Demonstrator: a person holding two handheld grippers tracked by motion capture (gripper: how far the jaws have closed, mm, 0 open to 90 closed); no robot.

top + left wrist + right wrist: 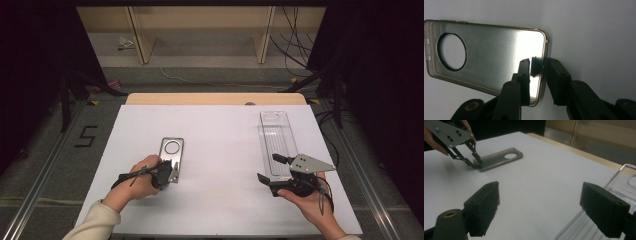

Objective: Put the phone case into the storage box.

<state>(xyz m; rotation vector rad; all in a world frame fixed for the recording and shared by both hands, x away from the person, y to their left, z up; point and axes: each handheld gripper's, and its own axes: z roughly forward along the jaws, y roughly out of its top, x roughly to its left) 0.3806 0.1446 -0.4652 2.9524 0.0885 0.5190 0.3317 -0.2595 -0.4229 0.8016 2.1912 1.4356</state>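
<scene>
A silver metallic phone case (171, 147) with a round camera hole lies flat on the white table sheet (220, 140), left of centre. My left gripper (173, 172) sits at its near end. In the left gripper view the jaws straddle the phone case (491, 50) rim, one inside, one outside, with a small gap on the inner side; the left gripper (539, 62) is open. In the right gripper view the left gripper (475, 163) touches the phone case (496, 157) end. My right gripper (267, 166) is open and empty beside a clear plastic case (276, 135).
The clear plastic case (616, 182) runs lengthwise along the table's right side, partly under my right gripper (540, 192). A wooden table edge (215, 98) borders the far side. Dark stands and cables lie on the floor beyond.
</scene>
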